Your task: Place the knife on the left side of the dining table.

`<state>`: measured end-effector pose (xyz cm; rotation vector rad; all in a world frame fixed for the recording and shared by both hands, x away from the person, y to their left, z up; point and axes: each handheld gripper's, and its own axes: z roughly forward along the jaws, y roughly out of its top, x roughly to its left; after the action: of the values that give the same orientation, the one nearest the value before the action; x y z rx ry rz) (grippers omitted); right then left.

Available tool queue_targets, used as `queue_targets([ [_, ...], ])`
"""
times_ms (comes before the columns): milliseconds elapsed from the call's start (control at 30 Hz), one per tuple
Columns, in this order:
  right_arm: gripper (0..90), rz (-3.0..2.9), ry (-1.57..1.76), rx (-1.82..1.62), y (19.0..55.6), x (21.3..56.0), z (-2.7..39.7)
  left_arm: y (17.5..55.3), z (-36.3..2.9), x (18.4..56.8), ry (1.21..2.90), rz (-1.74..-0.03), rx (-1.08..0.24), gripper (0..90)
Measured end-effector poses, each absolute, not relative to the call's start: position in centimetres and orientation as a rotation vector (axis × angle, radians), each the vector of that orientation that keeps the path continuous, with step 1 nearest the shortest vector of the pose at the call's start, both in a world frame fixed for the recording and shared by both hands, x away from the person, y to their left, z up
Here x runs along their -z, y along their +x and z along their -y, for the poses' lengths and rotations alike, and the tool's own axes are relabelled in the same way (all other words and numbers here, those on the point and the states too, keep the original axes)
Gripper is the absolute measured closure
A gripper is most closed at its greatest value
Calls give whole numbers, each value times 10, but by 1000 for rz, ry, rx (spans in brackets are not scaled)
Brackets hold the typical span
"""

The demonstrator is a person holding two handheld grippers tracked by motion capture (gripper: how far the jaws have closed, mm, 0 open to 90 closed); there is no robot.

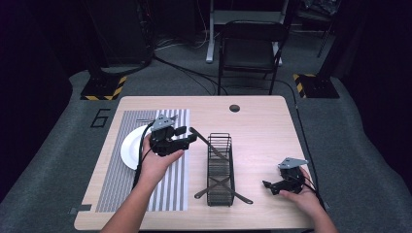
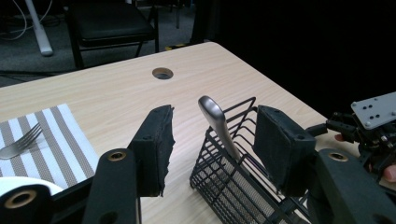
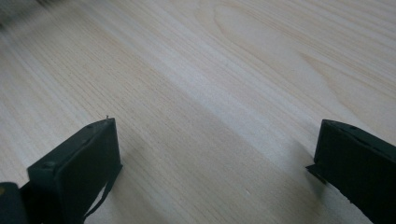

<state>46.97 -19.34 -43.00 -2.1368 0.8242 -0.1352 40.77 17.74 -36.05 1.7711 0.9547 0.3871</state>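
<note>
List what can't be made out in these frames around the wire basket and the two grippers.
- Utensil heads in the wire basket: high view, too small and dark to tell type.
- Utensil handle between the left gripper jaws: left gripper view, its lower end is hidden in the basket.
- Plate: high view, partly covered by the left hand.
- Right gripper: right gripper view, far table blurred at top left.

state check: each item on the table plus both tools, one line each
left tool: open, a handle end between its jaws, untouched
right tool: open, nothing in it, low over the bare table
wire basket: upright, utensils in it
utensil handle: leaning out over the basket's rim
fork: lying flat on the striped mat
plate: flat on the mat, partly hidden by the left tool
</note>
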Motion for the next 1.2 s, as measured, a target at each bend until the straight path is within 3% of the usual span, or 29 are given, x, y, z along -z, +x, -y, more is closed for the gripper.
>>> queue_targets([
  [933,0,-815,-2143,130,470,430,193,411,-160,366,1706,-998,-462,750],
  [1200,0,-813,-2144,129,470,430,193,413,-157,365,1689,-1020,-465,764],
])
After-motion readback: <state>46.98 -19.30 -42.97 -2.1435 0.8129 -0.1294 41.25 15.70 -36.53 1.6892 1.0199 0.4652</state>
